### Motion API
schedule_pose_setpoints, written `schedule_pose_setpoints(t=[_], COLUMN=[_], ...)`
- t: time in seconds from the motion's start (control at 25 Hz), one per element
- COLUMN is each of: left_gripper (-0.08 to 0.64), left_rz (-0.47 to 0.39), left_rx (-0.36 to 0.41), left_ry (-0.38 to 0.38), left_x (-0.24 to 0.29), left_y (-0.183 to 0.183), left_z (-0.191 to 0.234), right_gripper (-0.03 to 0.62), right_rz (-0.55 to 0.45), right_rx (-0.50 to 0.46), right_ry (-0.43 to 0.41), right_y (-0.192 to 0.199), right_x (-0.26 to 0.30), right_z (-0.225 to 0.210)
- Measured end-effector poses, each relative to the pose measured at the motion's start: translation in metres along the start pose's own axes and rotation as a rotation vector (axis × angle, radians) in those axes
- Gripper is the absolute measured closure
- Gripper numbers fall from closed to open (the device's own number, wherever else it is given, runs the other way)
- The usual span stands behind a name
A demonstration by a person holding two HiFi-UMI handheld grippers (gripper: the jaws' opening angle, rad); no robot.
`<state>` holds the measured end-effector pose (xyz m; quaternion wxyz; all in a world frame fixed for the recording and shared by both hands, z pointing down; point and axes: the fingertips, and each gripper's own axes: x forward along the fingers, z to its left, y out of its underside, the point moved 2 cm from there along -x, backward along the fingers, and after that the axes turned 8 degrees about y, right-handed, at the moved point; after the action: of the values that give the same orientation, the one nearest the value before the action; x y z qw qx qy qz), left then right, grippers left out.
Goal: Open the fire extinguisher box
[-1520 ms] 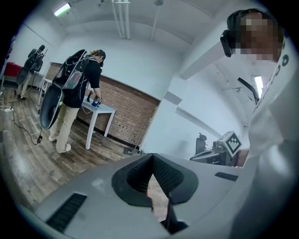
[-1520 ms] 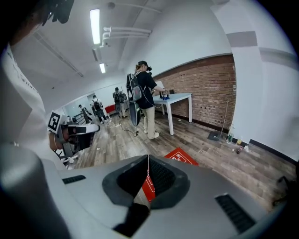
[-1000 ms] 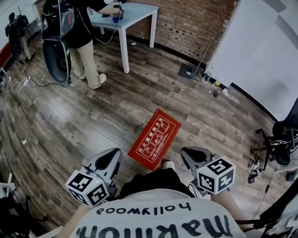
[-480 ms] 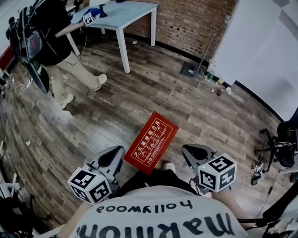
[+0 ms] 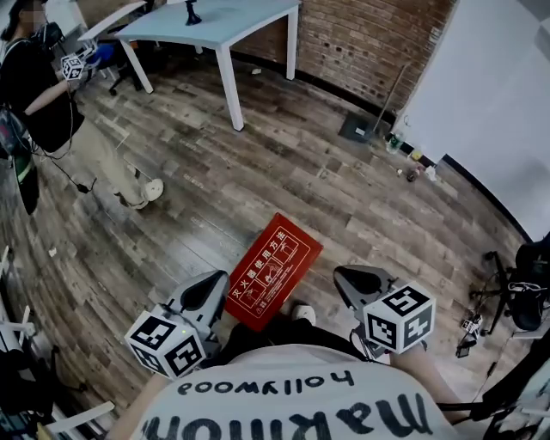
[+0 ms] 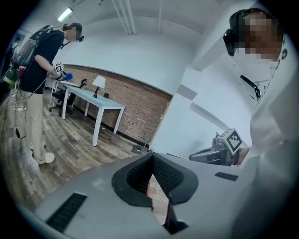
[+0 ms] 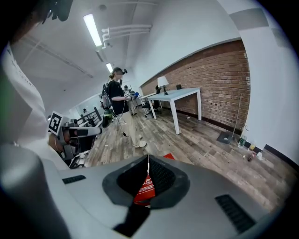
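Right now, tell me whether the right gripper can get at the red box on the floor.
Probably yes. The red box lies flat on the floor ahead of the right gripper, nothing visibly between them. The gripper is held higher up, jaws shut, so it must come down.

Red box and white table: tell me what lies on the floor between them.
Head view: only bare wooden floor between red box and white table.
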<state>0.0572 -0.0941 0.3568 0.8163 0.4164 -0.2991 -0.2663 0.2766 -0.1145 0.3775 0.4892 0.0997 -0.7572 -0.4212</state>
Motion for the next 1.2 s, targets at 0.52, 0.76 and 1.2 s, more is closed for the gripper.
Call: schedule_pose_setpoints(t=[0.52, 0.76, 1.2], left_gripper=[0.554, 0.554, 0.554], left_rz=[-0.047, 0.006, 0.184], left_rx=[-0.148, -0.265, -0.197], left_ry=[-0.234, -0.351, -0.295], left_x=[0.038, 0.012, 0.046], left_y=[0.04, 0.085, 0.106], left_z=[0.025, 0.04, 0.088], right_gripper=[0.58, 0.58, 0.357], right_rz=[0.207, 0.286, 0.285], right_rx=[-0.13, 0.03, 0.4], right_ry=[-0.275, -0.503, -0.655], right_y=[0.016, 0.048, 0.113], right_x=[0.068, 0.101, 0.149], right_z=[-0.035, -0.004, 0.001])
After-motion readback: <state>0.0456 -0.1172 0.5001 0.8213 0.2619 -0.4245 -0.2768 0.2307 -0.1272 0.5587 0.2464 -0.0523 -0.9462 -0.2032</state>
